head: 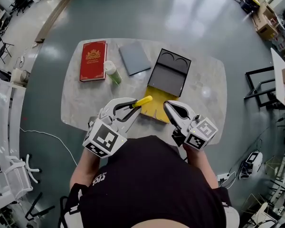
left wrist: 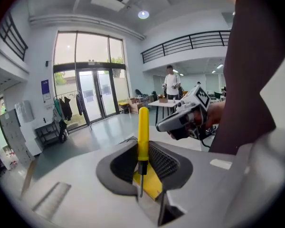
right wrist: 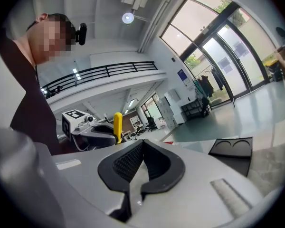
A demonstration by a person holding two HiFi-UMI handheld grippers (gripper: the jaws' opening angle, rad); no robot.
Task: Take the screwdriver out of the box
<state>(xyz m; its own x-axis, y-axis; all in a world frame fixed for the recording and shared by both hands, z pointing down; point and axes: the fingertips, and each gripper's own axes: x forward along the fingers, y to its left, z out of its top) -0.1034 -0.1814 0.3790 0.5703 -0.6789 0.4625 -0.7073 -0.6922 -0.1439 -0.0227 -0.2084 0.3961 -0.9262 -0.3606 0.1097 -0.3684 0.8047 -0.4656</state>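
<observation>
left gripper (head: pixel 133 108) pinched the screwdriver (head: pixel 143 101) crosswise, handle twd the box (head: pixel 156 112) just ahead (right gripper (head: pixel 168 106) closed, empty).

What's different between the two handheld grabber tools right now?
The left gripper is clamped on a yellow screwdriver, whose handle sticks out past its jaws; the right gripper holds nothing. The left gripper's jaws stand apart around the tool; the right gripper's tips meet. Both are grey, carry a square-marker cube and hover above the table, angled toward each other.
</observation>
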